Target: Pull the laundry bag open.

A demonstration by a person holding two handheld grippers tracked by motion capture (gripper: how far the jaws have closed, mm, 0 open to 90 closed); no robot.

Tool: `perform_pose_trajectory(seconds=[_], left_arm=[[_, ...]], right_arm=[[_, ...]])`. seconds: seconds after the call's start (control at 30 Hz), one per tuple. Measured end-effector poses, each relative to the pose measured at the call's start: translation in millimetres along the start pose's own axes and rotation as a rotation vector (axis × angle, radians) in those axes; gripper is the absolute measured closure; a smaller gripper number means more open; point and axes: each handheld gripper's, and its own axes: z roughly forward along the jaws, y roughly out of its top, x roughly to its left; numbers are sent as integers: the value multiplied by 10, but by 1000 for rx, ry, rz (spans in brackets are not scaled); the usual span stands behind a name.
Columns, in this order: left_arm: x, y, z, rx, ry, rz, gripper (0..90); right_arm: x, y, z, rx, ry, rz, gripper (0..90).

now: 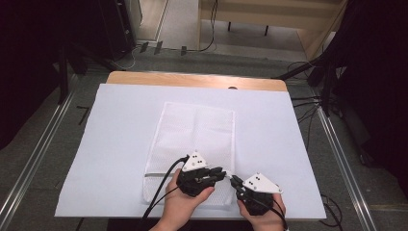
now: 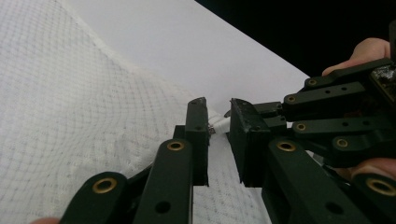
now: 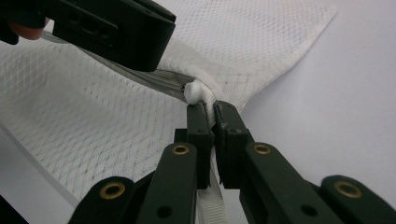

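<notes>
Fingers of right gripper pinch one mesh bag's zipper pull.

Open passage is offered over the bare white sheet to the left of, beyond and to the right of the mesh bag, which lies flat. The near edge is crowded: the left gripper and right gripper are met tip to tip at the bag's near right corner, almost no gap being left between them.

white mesh cloth bag, matt paper sheet
</notes>
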Motion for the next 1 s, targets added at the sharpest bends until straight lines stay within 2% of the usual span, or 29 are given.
perform_pose_trajectory(seconds=[0.17, 0.23, 0.27, 0.5, 0.63, 0.9, 1.0], left_arm=[[-44, 19, 47, 7, 2, -6, 748], [-52, 24, 68, 7, 0, -12, 709], [-58, 32, 92, 0, 23, -26, 684], [-33, 73, 166, -1, 50, -79, 609], [-45, 57, 185, 10, 47, -82, 606], [-51, 23, 93, 9, 37, -75, 619], [-18, 4, 97, 15, 32, -93, 613]], right_arm=[[14, 1, 3, -1, 2, -8, 873], [25, 3, 4, -1, 3, -12, 873], [35, 5, 4, -2, 5, -17, 874], [57, 6, 6, -5, 11, -26, 874], [58, 5, 3, -5, 12, -24, 874], [42, 6, -1, -10, 12, -24, 874], [46, 7, -1, -7, 9, -25, 874]])
